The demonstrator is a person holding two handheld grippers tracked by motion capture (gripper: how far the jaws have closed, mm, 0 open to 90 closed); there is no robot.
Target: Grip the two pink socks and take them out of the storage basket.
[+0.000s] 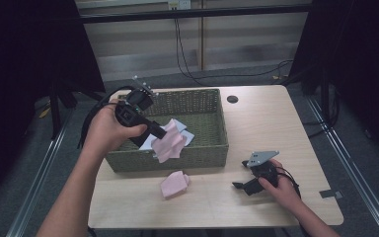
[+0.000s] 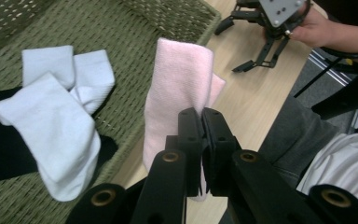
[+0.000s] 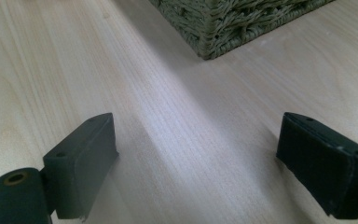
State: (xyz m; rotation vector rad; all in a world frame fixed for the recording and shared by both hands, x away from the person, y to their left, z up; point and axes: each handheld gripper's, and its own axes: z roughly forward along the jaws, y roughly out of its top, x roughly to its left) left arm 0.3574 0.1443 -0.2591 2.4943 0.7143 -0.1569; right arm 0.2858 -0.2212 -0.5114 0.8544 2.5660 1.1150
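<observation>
The left gripper (image 1: 159, 131) hangs over the near wall of the woven basket (image 1: 217, 123), and its two black jaws are pressed together on a pink sock (image 1: 169, 144), which they hold by one end. The sock drapes across the near rim of the basket, partly inside and partly over the outer wall. Inside the basket, just beside the held sock, lie white socks (image 2: 60, 112) (on top of something dark that I cannot identify). A second pink sock (image 1: 174, 184) lies flat on the table (image 1: 256, 123), just in front of the near wall of the basket. The right gripper (image 1: 244, 176) rests low on the table near the front right corner of the basket, with its jaws wide apart and nothing between them. To the right of the basket the table surface is bare up to its edge.
</observation>
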